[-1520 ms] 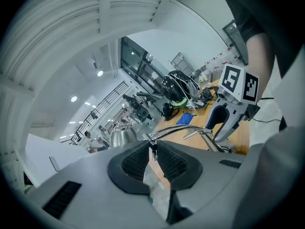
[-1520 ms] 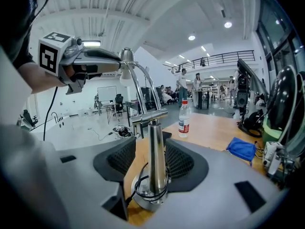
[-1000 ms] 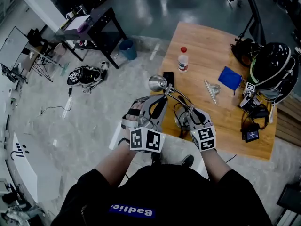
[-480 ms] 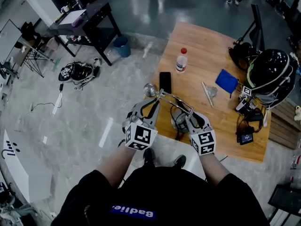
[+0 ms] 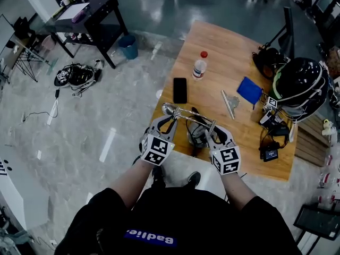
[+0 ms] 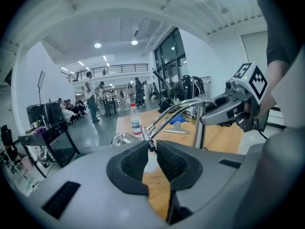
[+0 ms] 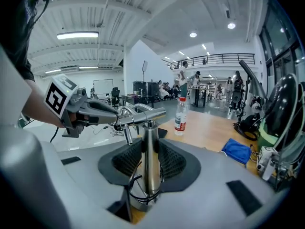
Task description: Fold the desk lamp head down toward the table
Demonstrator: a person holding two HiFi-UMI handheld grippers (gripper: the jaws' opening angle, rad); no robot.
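A chrome desk lamp stands at the near edge of the wooden table (image 5: 234, 47). Its thin arm (image 5: 194, 116) lies almost level, and its small round head (image 5: 168, 109) hangs past the table's left edge. My left gripper (image 5: 171, 119) is shut on the arm close to the head; in the left gripper view the rod (image 6: 176, 111) runs out of the jaws (image 6: 150, 147) with the head (image 6: 121, 139) just beyond. My right gripper (image 5: 211, 133) is shut on the upright post (image 7: 148, 142), whose base has a black cable coiled round it.
Beyond the lamp on the table lie a black phone (image 5: 180, 90), a water bottle (image 5: 200, 65), a small metal part (image 5: 228, 102) and a blue cloth (image 5: 249, 90). A helmet (image 5: 297, 84) and small devices (image 5: 270, 153) crowd the right edge. A black side table (image 5: 90, 20) stands on the floor at far left.
My left gripper has sunk and rolled, carrying the lamp arm down from a raised slant to nearly level; the head is lower. The right gripper has stayed on the post.
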